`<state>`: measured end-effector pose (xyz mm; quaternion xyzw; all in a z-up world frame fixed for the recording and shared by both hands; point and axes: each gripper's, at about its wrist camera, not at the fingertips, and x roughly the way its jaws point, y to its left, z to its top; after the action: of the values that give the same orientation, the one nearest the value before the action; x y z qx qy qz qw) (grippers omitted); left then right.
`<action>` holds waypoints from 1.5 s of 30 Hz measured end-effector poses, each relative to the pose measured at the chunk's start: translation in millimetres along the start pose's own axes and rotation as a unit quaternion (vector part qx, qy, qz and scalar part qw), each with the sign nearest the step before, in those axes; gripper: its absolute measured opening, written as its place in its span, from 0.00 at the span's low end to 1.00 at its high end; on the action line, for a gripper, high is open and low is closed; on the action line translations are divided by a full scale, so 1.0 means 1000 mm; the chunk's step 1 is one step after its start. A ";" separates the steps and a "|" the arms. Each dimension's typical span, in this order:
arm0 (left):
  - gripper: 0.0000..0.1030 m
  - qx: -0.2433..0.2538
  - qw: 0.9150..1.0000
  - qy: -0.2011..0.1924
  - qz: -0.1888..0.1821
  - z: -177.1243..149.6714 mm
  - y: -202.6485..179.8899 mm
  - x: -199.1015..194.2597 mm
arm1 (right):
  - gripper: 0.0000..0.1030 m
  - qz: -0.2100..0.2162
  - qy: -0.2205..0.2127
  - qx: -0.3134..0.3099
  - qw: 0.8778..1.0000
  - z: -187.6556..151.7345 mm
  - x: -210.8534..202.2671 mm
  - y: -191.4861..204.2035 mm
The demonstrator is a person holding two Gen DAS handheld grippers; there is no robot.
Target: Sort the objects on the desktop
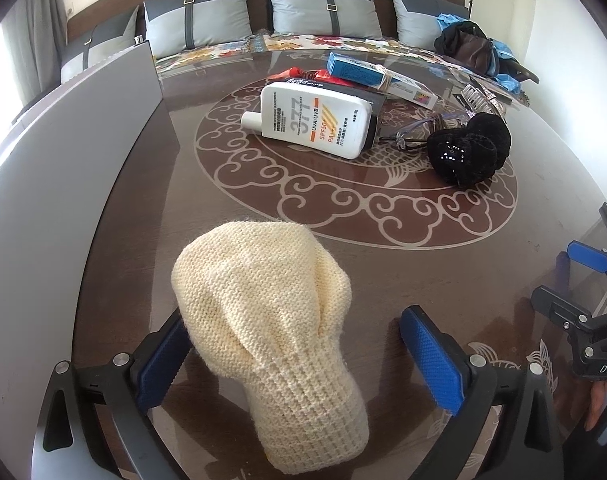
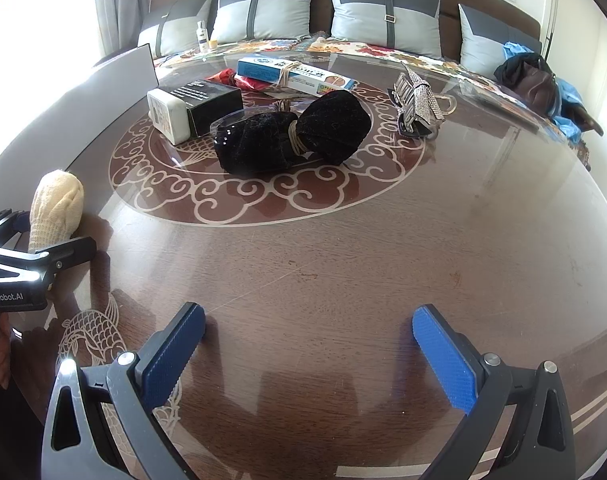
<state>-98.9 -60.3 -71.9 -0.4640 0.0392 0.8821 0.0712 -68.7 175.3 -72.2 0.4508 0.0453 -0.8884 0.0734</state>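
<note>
A cream knitted mitten (image 1: 263, 328) lies on the brown glass-topped table between the open fingers of my left gripper (image 1: 299, 364); the left pad (image 1: 163, 364) touches it, the right pad (image 1: 435, 364) stands apart. The mitten also shows in the right wrist view (image 2: 57, 204). My right gripper (image 2: 309, 354) is open and empty over bare table. In the table's middle lie a white sunscreen bottle (image 1: 315, 118), a black box (image 2: 211, 102), a blue box (image 1: 357, 70), a long white-and-blue box (image 2: 303, 74), a black velvet bow (image 2: 295, 132), clear glasses (image 1: 411, 132) and a rhinestone hair claw (image 2: 417, 100).
A grey panel (image 1: 83, 120) stands along the table's left side. A red item (image 2: 223, 76) lies behind the boxes. A sofa with grey cushions (image 2: 383, 12) runs behind the table, with a dark bag (image 2: 531, 76) at its right end and a small bottle (image 2: 202, 36) at the left.
</note>
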 end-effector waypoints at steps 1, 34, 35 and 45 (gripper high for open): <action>1.00 0.000 1.000 0.000 0.000 0.000 0.000 0.000 | 1.00 0.000 0.000 0.000 1.000 0.000 0.000 0.000; 0.50 -0.009 1.000 -0.027 -0.006 0.012 0.021 -0.001 | 1.00 0.010 0.040 0.008 0.999 0.014 0.004 -0.004; 0.50 -0.026 0.999 -0.029 -0.015 0.012 0.028 -0.002 | 1.00 0.026 0.045 0.025 0.998 0.022 0.004 -0.008; 0.49 -0.064 0.997 -0.026 -0.024 0.009 0.052 -0.012 | 0.97 0.071 0.076 0.231 0.967 0.133 0.065 -0.022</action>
<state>-107.8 -111.5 -57.0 -0.4452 -0.0303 0.8927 0.0633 -215.8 171.5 -45.9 0.5236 -0.1877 -0.8306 0.0269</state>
